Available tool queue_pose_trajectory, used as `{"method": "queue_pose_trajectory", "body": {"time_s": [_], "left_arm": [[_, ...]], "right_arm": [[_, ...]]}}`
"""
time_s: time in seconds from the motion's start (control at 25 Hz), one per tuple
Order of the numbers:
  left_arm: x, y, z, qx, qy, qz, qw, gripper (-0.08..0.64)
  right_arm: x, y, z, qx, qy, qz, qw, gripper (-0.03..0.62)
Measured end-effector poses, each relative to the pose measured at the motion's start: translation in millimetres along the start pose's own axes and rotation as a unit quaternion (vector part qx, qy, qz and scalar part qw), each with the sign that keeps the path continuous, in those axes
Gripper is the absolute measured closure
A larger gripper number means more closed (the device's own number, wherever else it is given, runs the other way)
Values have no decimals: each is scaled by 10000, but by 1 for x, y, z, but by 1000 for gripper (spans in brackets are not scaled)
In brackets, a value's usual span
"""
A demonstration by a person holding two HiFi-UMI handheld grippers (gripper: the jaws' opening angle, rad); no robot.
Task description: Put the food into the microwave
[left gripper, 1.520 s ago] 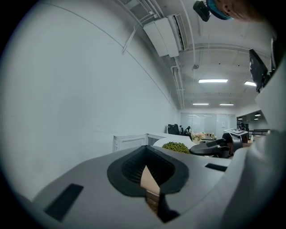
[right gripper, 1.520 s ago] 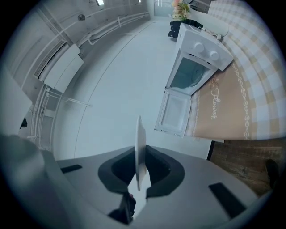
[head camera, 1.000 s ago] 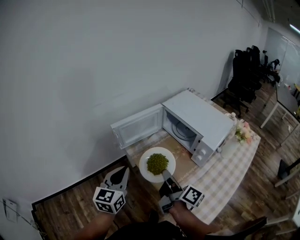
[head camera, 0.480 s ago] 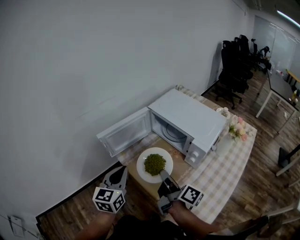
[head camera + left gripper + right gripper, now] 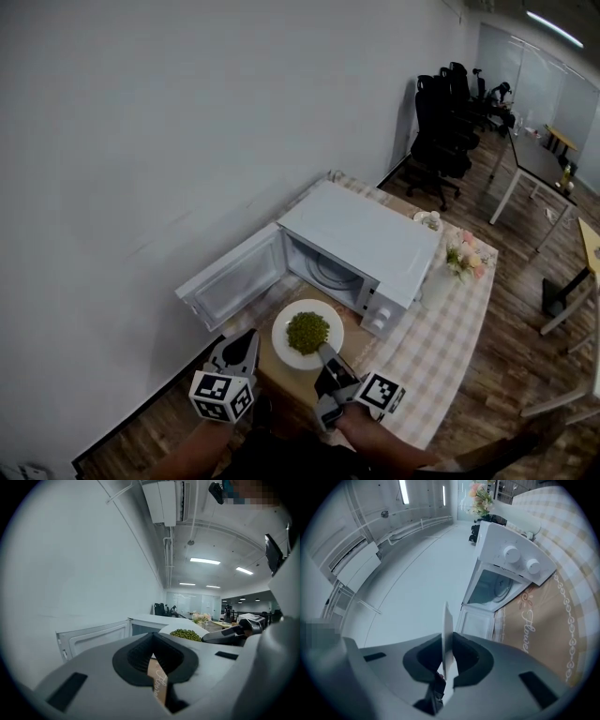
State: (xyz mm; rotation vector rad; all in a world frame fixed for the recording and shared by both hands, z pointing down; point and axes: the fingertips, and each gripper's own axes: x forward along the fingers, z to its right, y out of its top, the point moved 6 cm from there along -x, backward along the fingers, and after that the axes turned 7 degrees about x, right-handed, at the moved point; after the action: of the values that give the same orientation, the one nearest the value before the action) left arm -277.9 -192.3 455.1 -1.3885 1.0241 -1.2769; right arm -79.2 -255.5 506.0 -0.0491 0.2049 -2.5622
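The 1 plate (image 5: 291, 320), white and round, carries a heap of green peas (image 5: 307, 332) in its middle, with bare rim all around. It sits over the brown mat (image 5: 273, 367), just in front of the microwave (image 5: 367, 232), not inside it; whether it rests on the mat or hangs above it I cannot tell.

The microwave cavity (image 5: 328, 268) holds only its round turntable. The door (image 5: 232, 287) is swung wide to the left, so the mouth faces the plate with nothing between them.

The right gripper (image 5: 323, 352) has its jaws closed on the plate's near edge, the thin white rim pinched between the dark pads. The left gripper (image 5: 247, 338) has its jaws drawn together at the tips and grips nothing (only a slit of the mat shows behind them). It hangs off the table's near-left corner, below the open door and apart from the plate.

Right of the microwave the checked tablecloth (image 5: 439, 349) lies mostly bare, apart from 1 vase of flowers (image 5: 461, 261) beside the oven's far corner.

Counted: 1 plate, 1 microwave with 2 knobs (image 5: 512, 553) on its front panel, 1 vase, 2 grippers. Black office chairs (image 5: 439, 114) stand well beyond the table.
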Motion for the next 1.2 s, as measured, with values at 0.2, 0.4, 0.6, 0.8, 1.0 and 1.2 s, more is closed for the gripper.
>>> {"method": "queue_pose_trajectory", "body": {"time_s": [0.2, 0.4, 0.6, 0.8, 1.0, 1.2], "left_arm": [[23, 4, -15, 140, -389, 58, 9991, 552], [45, 9, -31, 531, -805, 140, 9952, 552], [74, 1, -49, 581, -1210, 119, 9909, 552], [101, -6, -62, 649, -1464, 55, 9871, 552], [129, -21, -69, 523, -1731, -126, 9834, 552], [153, -34, -75, 711, -1895, -265, 9789, 552]], "right_arm": [[13, 1, 7, -5, -380, 348, 9987, 551], [33, 2, 16, 12, -603, 616, 9963, 551], [55, 10, 25, 47, -733, 917, 9931, 551], [69, 21, 39, 107, -808, 1321, 9879, 551], [84, 31, 57, 108, -940, 1610, 9824, 551], [97, 41, 72, 163, -976, 1865, 9775, 551]]}}
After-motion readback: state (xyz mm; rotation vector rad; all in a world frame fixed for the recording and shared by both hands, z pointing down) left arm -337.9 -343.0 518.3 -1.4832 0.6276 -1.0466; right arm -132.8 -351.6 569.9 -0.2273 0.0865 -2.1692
